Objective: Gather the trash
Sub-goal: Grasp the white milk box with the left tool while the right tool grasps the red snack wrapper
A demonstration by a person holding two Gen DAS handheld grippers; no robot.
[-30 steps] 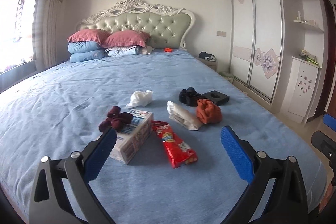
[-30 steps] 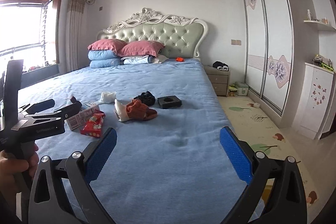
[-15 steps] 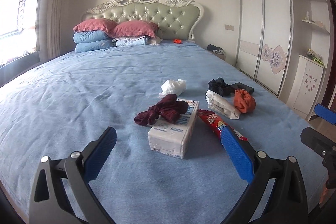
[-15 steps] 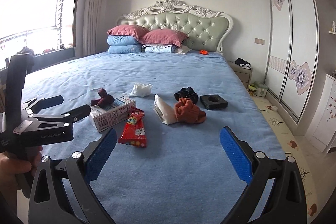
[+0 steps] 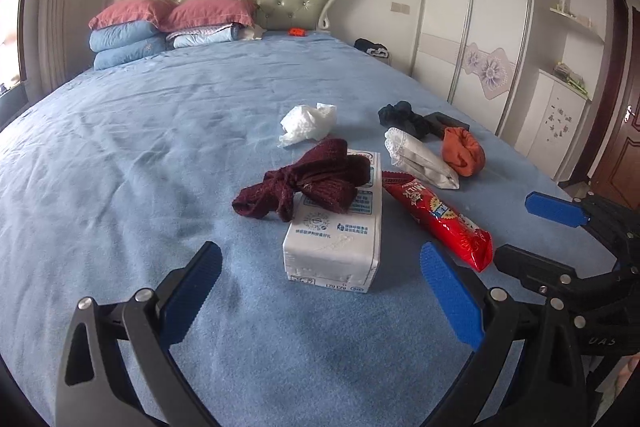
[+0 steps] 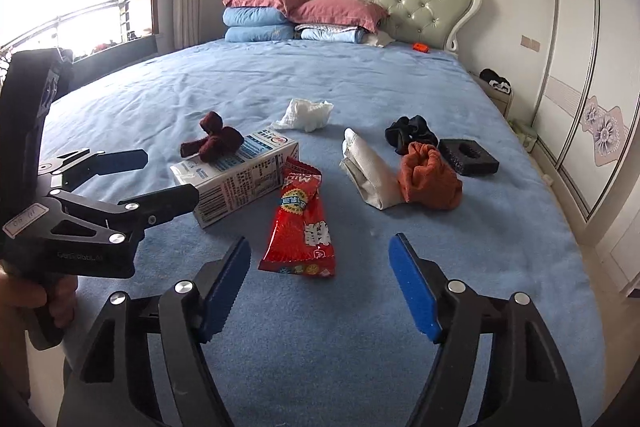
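On the blue bed (image 5: 120,155) lie a white milk carton (image 5: 334,227) (image 6: 240,175), a red snack wrapper (image 5: 436,217) (image 6: 300,227) and a crumpled white tissue (image 5: 308,123) (image 6: 306,114). My left gripper (image 5: 320,291) stands open just short of the carton, nothing between its fingers. In the right wrist view it appears at the left (image 6: 136,179). My right gripper (image 6: 320,285) is open with its jaws closing; the wrapper lies just ahead of the fingertips, not touched. In the left wrist view the right gripper (image 5: 536,231) sits beside the wrapper's near end.
A dark red sock (image 5: 304,183) (image 6: 214,141) drapes over the carton. A white sock (image 6: 370,175), an orange sock (image 6: 430,181), a black sock (image 6: 410,133) and a black foam block (image 6: 468,155) lie to the right. Pillows (image 6: 280,11) sit by the headboard; wardrobe (image 5: 480,7) on the right.
Both grippers moved in toward the litter, which now looks larger and nearer. The right gripper's fingers have narrowed. The left stays wide, now centred on the carton.
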